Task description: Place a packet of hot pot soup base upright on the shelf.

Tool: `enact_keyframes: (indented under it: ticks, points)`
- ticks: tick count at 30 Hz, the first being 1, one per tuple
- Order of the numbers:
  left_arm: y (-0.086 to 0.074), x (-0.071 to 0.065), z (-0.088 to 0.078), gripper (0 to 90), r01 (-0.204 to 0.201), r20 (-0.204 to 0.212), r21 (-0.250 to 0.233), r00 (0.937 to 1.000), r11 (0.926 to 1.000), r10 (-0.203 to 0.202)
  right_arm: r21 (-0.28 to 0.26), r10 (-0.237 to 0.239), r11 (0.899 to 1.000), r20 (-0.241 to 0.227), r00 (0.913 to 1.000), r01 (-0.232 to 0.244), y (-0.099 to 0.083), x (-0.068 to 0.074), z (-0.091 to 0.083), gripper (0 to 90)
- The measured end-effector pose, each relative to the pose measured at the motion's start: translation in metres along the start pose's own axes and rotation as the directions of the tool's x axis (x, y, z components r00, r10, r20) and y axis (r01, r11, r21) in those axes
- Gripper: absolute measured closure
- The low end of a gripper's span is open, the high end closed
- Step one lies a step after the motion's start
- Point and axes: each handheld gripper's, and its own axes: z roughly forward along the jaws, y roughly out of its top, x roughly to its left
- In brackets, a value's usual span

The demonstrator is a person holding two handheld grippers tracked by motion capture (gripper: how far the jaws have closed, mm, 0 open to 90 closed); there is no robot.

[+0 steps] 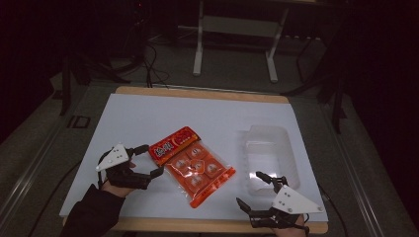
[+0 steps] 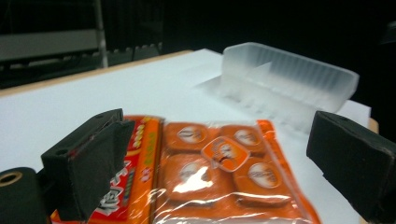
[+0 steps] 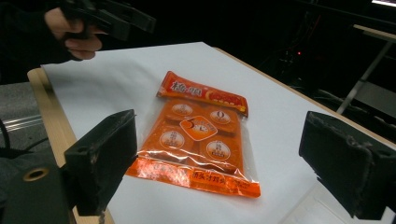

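An orange snack bag (image 1: 192, 165) with several round packets inside lies flat on the white sheet (image 1: 148, 118), its red header toward the far left. My left gripper (image 1: 152, 160) stands open just left of the bag, jaws pointing at it. In the left gripper view the bag (image 2: 210, 172) lies between and beyond the spread jaws of my left gripper (image 2: 219, 154), untouched. My right gripper (image 1: 250, 189) is open near the front edge, right of the bag's lower corner. The right gripper view has the bag (image 3: 196, 135) ahead of the open right gripper (image 3: 224, 154).
A clear plastic tray (image 1: 269, 153) sits on the sheet to the right of the bag, also seen as the tray (image 2: 289, 86) beyond the bag. The wooden table edge (image 1: 197, 224) runs along the front. Metal desk legs (image 1: 197, 44) stand on the floor behind.
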Motion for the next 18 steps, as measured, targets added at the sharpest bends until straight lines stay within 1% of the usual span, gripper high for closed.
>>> enact_keyframes:
  ticks: [4,6,7,9,10,11,12,13,15,17,18]
  points:
    - [-0.005,0.013,0.006,5.1,0.035,-0.019,0.031,0.9992,0.9989,-0.034,0.008,-0.004,1.000,-0.005,1.0000,0.004,0.000,0.001,0.002,11.2]
    - [-0.008,0.018,0.010,5.0,0.049,-0.048,0.048,0.9978,0.9976,-0.047,0.009,-0.003,1.000,-0.005,1.0000,0.003,0.000,0.001,0.002,11.2]
    - [-0.010,0.020,0.011,5.0,0.055,-0.071,0.058,0.9962,0.9968,-0.051,0.010,-0.005,1.000,-0.005,1.0000,0.005,0.000,0.001,0.002,11.3]
    - [-0.013,0.026,0.014,5.1,0.086,-0.092,0.068,0.9926,0.9940,-0.079,0.015,-0.003,1.000,-0.005,1.0000,0.003,-0.001,0.001,0.002,11.3]
    - [-0.015,0.029,0.016,5.1,0.097,-0.109,0.076,0.9901,0.9924,-0.089,0.017,-0.003,1.000,-0.007,1.0000,0.003,-0.001,0.001,0.003,11.3]
    - [-0.015,0.029,0.016,5.2,0.097,-0.109,0.076,0.9901,0.9924,-0.089,0.017,-0.003,1.000,-0.007,1.0000,0.003,-0.001,0.001,0.003,11.3]
    - [-0.017,0.032,0.018,5.2,0.092,-0.135,0.094,0.9877,0.9913,-0.079,0.018,-0.002,1.000,-0.010,0.9999,0.002,-0.001,0.001,0.003,11.3]
    - [-0.018,0.034,0.019,8.8,0.093,-0.145,0.101,0.9864,0.9905,-0.078,0.017,-0.002,1.000,-0.012,0.9999,0.002,-0.001,0.002,0.004,11.3]
    - [-0.019,0.037,0.021,10.4,0.092,-0.161,0.114,0.9843,0.9893,-0.073,0.019,-0.003,1.000,-0.013,0.9999,0.004,-0.001,0.002,0.004,11.4]
    - [-0.020,0.041,0.024,11.5,0.097,-0.185,0.119,0.9800,0.9882,-0.074,0.021,-0.002,1.000,-0.015,0.9999,0.003,-0.001,0.002,0.004,11.4]
    - [-0.021,0.044,0.026,11.5,0.105,-0.192,0.127,0.9782,0.9863,-0.079,0.023,-0.002,1.000,-0.015,0.9999,0.002,-0.001,0.002,0.004,11.4]
